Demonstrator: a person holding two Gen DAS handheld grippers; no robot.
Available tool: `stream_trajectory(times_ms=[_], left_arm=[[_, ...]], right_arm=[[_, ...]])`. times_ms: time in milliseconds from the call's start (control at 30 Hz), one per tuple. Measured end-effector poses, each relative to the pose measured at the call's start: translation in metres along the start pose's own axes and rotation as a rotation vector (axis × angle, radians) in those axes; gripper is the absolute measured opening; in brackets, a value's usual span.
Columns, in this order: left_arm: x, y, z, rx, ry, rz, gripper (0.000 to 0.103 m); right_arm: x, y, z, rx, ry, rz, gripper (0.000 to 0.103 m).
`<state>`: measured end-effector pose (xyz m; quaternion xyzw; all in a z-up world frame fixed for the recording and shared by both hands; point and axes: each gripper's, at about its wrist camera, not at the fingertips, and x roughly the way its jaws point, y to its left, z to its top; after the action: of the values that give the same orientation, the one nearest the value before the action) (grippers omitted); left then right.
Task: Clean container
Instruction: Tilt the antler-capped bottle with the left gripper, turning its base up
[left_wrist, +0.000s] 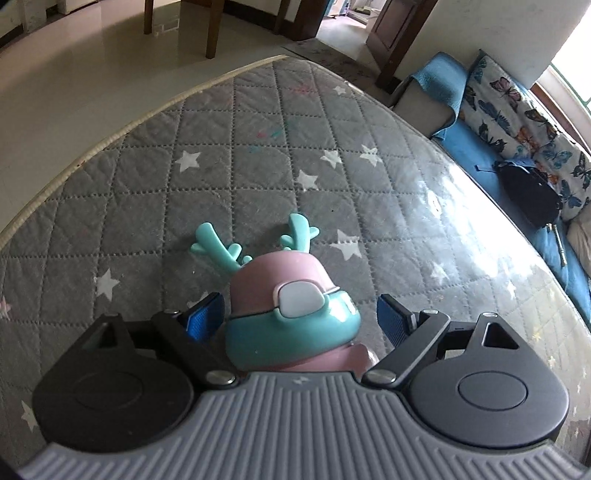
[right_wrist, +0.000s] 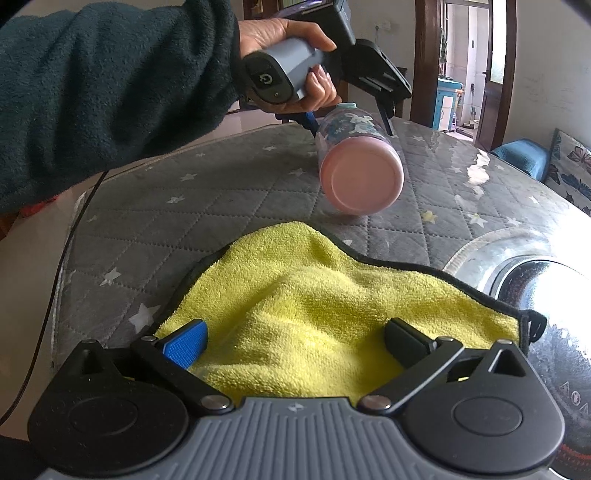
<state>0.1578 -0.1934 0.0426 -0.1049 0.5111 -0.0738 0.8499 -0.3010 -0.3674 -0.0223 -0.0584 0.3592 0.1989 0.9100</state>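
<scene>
One glossy pink bottle (left_wrist: 291, 317), teal antlered lid, sits between my left gripper (left_wrist: 301, 317)'s wide blue pads, tilted over the quilted grey star mat (left_wrist: 147, 177). My right gripper (right_wrist: 295, 345) spreads wide over one fluffy yellow cloth (right_wrist: 295, 295); bottle at 12 o'clock.

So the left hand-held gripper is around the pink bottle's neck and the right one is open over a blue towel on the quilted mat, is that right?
Not quite: the towel is yellow, not blue, as the right wrist view shows. The rest holds: the left hand-held gripper is around the pink bottle near its lid, and the right hand-held gripper is open over the towel on the quilted mat.
</scene>
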Motion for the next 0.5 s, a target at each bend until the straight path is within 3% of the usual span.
stream_trajectory(times_ms=[133, 200, 500], left_arm=[[0.0035, -0.0011, -0.0016, -0.002, 0.009, 0.013, 0.086], [0.0059, -0.0011, -0.0019, -0.006, 0.022, 0.009, 0.077], [0.0026, 0.0008, -0.008, -0.001, -0.018, 0.0, 0.073]], right_arm=[[-0.0002, 0.0009, -0.0002, 0.0, -0.001, -0.001, 0.103], [-0.0003, 0.0011, -0.0005, 0.002, -0.003, -0.001, 0.103], [-0.0015, 0.0026, -0.0025, 0.002, -0.005, -0.004, 0.103]])
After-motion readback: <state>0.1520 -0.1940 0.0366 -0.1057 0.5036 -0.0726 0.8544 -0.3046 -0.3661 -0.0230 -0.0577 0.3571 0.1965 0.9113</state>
